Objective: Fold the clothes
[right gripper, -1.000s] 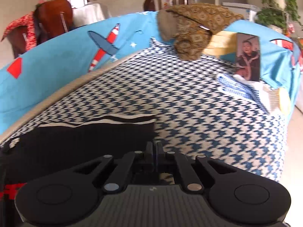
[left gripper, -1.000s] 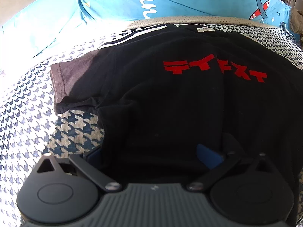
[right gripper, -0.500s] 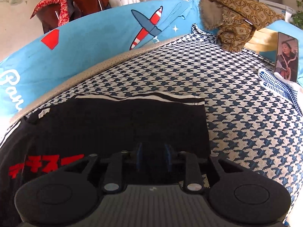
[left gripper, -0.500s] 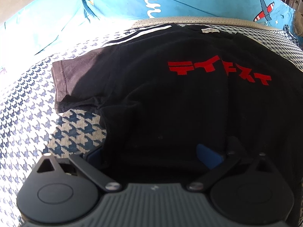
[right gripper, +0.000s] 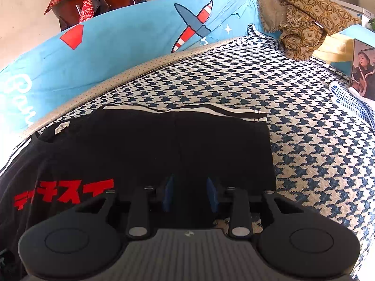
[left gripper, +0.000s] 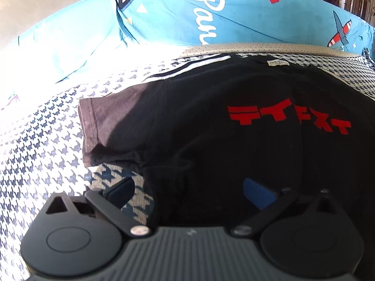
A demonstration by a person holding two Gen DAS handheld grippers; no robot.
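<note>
A black T-shirt (left gripper: 211, 121) with red characters lies face up and spread out on the houndstooth bed cover (left gripper: 42, 145). Its left sleeve (left gripper: 105, 121) sticks out flat. My left gripper (left gripper: 189, 192) is open wide low over the shirt's left side edge, one finger over the cover and the other over the black cloth. In the right wrist view the T-shirt (right gripper: 164, 145) shows its striped right sleeve (right gripper: 222, 140) laid flat. My right gripper (right gripper: 190, 194) hovers over that sleeve's near part, its fingers apart with black cloth showing in the gap.
A long blue printed cushion (right gripper: 117, 42) runs along the far edge of the bed. A brown patterned cloth (right gripper: 302, 23), a propped phone (right gripper: 362, 68) and dotted gloves (right gripper: 351, 103) sit at the right. Bare houndstooth cover (right gripper: 304, 140) lies right of the shirt.
My right gripper went from shut to open and swung left, bringing more of the shirt into its view. The left gripper stayed open and shifted slightly left and back.
</note>
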